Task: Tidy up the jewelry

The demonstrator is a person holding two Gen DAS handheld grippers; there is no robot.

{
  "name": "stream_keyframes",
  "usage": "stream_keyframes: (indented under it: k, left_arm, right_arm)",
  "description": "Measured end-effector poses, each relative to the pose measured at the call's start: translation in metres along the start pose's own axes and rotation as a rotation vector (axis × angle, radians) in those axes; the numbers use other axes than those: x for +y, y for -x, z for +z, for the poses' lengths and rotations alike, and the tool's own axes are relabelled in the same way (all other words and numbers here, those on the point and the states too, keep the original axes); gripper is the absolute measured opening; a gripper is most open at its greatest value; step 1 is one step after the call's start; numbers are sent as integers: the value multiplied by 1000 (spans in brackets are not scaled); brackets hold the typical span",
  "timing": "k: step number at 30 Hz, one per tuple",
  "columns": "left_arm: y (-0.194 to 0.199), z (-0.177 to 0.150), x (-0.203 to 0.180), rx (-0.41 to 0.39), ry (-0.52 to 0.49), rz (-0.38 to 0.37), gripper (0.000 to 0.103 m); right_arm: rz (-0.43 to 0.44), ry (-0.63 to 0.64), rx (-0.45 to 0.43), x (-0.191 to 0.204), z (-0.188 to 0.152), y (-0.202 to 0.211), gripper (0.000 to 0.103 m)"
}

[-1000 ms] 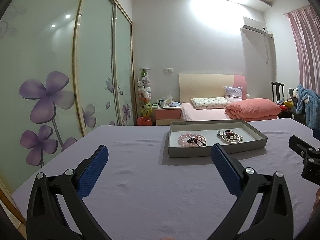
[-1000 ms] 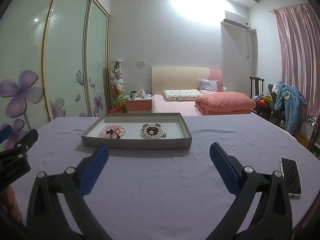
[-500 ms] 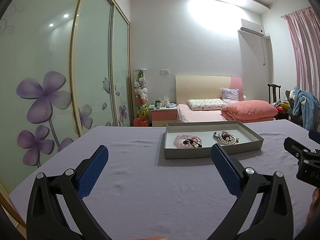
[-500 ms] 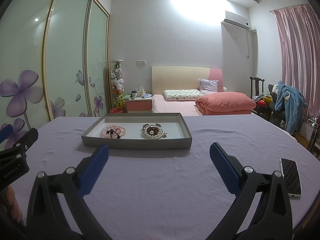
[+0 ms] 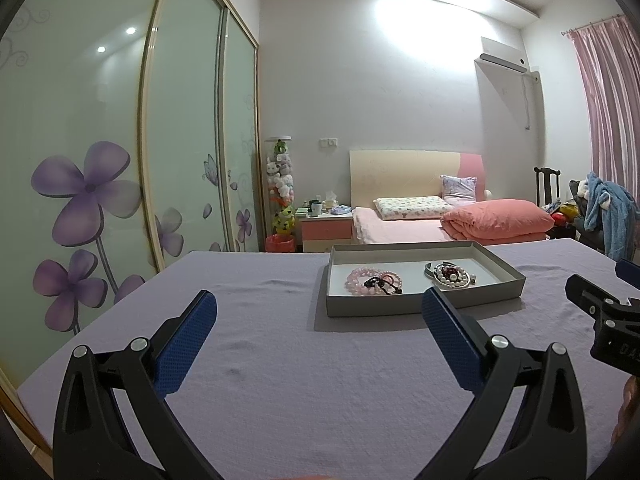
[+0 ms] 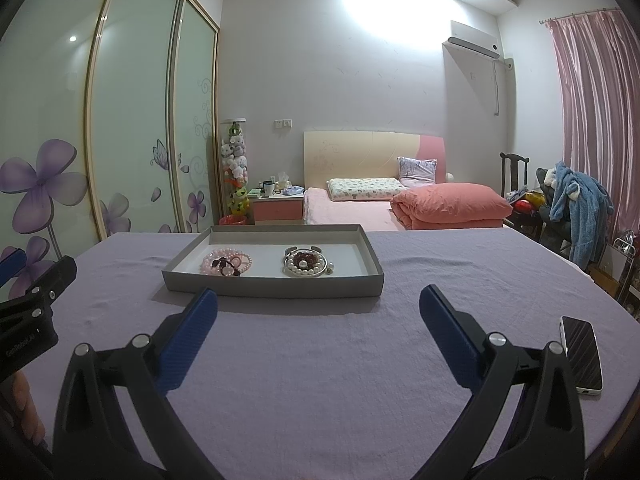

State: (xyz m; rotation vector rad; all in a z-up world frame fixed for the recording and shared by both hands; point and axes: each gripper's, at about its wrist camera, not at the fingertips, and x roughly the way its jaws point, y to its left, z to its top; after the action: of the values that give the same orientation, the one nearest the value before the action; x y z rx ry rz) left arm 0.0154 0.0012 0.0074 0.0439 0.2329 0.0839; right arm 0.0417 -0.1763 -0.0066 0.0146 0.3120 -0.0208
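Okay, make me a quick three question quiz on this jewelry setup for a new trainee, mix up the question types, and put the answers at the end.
1. True or false: both the left gripper and the right gripper are open and hold nothing.
2. Multiple choice: where does the pink bead bracelet lie in the grey tray? A) left part B) right part C) outside it
3. Fill in: the object on the purple cloth near the right gripper is a ____.

Key
1. True.
2. A; the pearl bracelet lies to its right.
3. Phone.

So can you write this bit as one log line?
left gripper: open | right gripper: open | jewelry: in tray | phone: on table
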Motion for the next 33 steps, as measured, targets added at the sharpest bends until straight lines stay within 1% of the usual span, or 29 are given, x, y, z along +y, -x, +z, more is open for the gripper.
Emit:
stream_keyframes:
  k: [33]
  left_arm:
    - [0,-1,-3,5,-1,-1,101]
  right_arm:
    - [0,1,4,1,0,-1,99]
